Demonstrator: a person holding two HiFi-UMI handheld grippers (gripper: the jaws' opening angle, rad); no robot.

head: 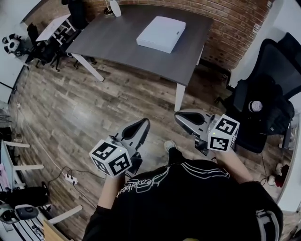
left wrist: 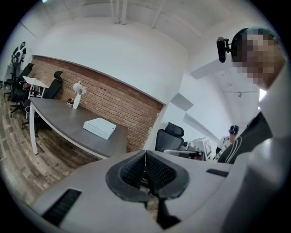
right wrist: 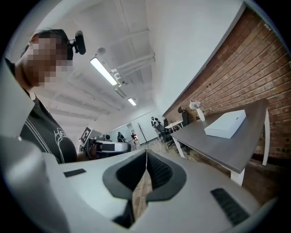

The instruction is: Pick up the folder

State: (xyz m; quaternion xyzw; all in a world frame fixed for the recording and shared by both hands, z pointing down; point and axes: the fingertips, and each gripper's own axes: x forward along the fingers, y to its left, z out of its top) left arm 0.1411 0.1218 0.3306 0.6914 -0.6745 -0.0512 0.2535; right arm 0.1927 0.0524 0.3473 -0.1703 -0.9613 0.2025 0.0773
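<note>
The folder is a flat white rectangle lying on a dark grey table ahead of me; it also shows as the folder in the left gripper view and the folder in the right gripper view. My left gripper is held over the wood floor, well short of the table, jaws shut with nothing between them. My right gripper hangs beside it, near the table's front leg, likewise shut and empty. Each gripper shows its pads pressed together.
A white vase stands at the table's far edge by the brick wall. A black office chair with clutter is at the right. More chairs and a small white table stand at the left. A power strip lies on the floor.
</note>
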